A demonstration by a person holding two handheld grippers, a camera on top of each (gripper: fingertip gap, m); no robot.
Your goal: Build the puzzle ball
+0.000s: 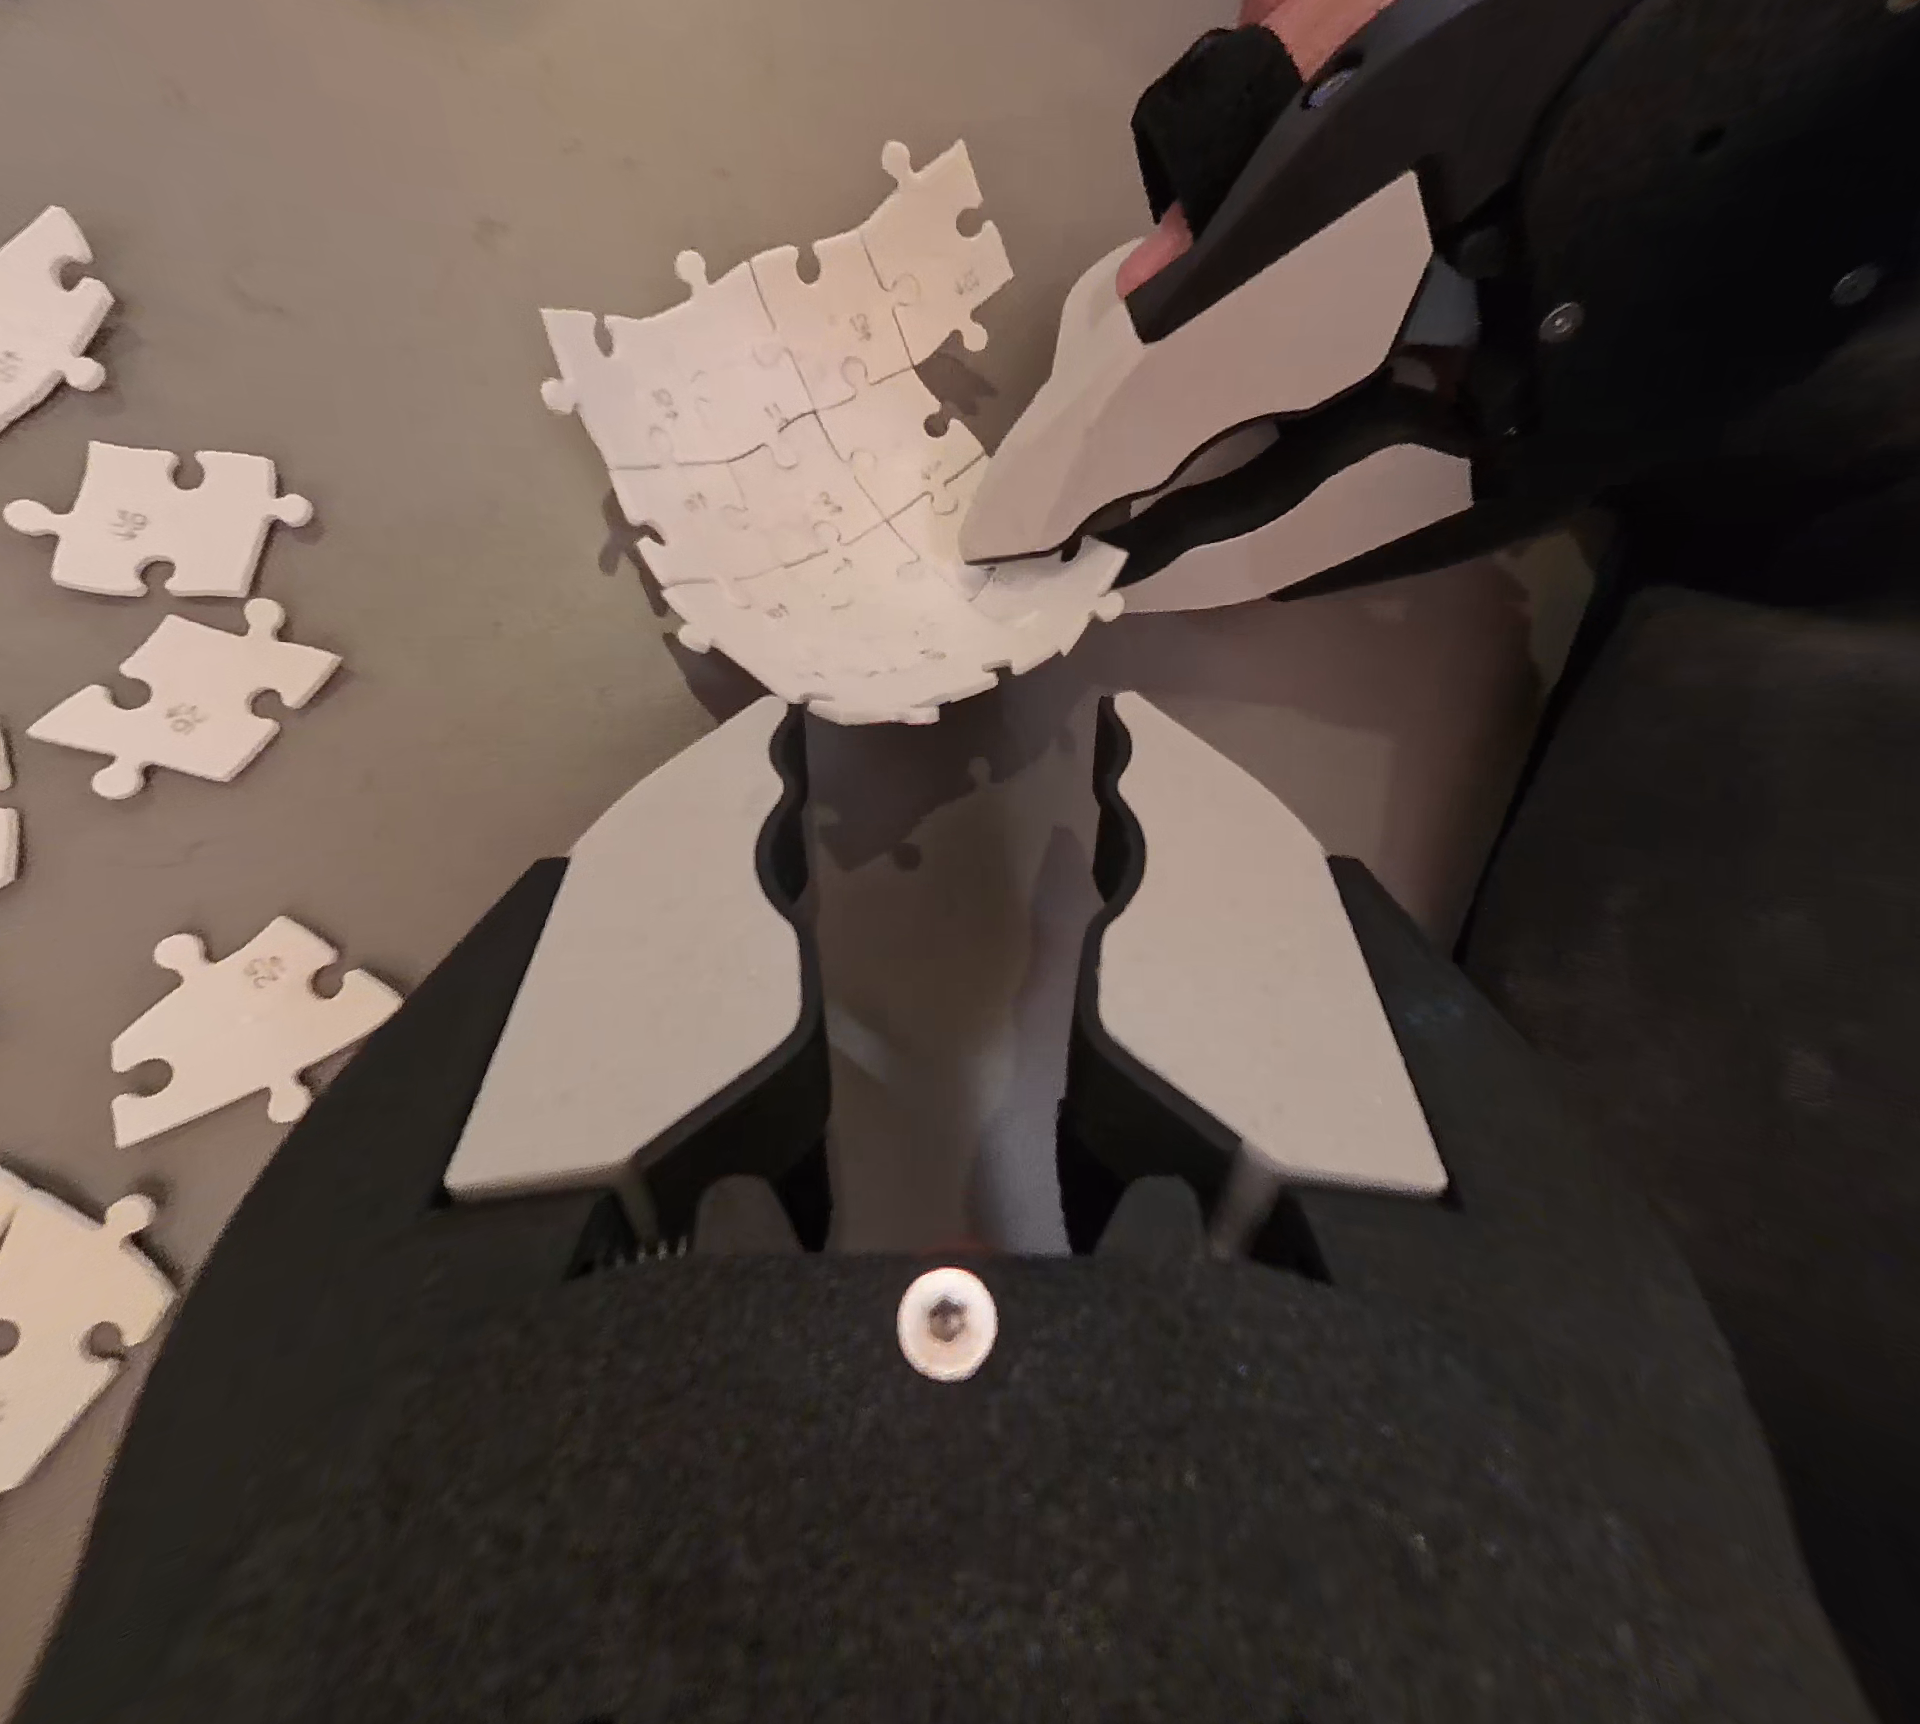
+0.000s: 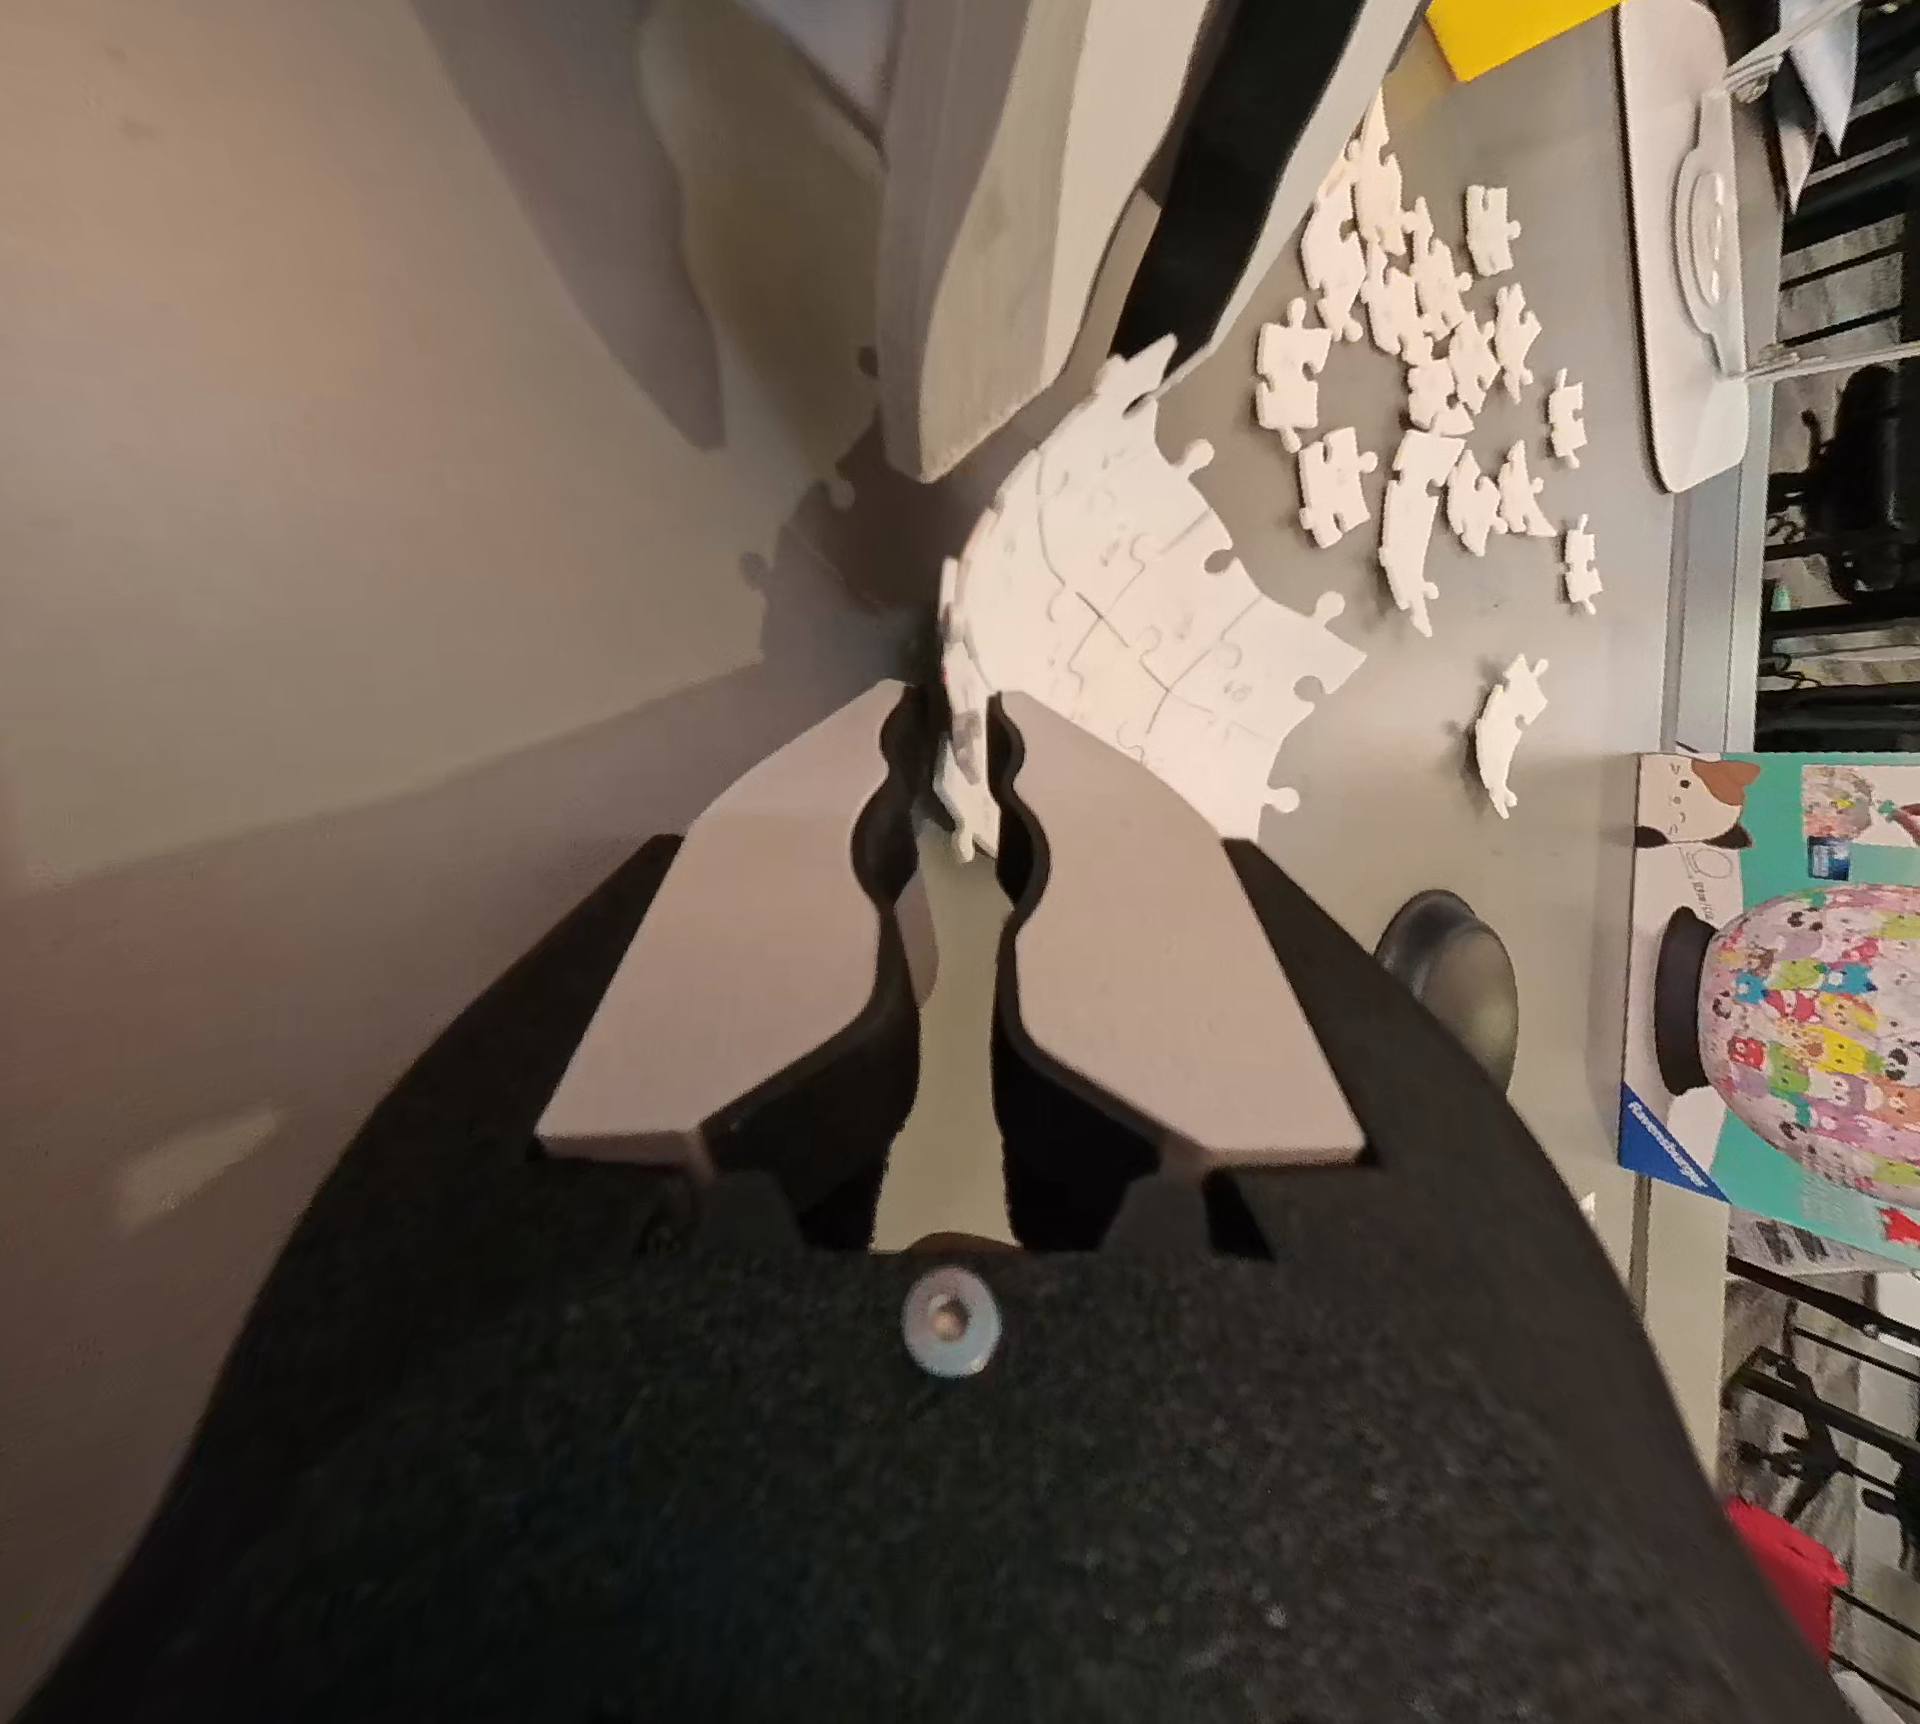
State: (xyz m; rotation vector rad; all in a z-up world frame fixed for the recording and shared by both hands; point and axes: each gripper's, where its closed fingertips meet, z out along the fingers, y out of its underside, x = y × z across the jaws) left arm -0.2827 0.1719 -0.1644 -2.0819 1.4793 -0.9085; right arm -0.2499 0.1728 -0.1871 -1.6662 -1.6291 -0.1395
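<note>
The right gripper [image 1: 1081, 547] is pinching the near right edge of the curved white shell of joined puzzle pieces [image 1: 821, 469], holding it above the grey table [image 1: 416, 303]. The left gripper [image 1: 951, 718] is sitting just below the shell with fingers wide apart, apparently gripping nothing. Loose white jigsaw pieces [image 1: 166, 521] are lying to the left.
</note>
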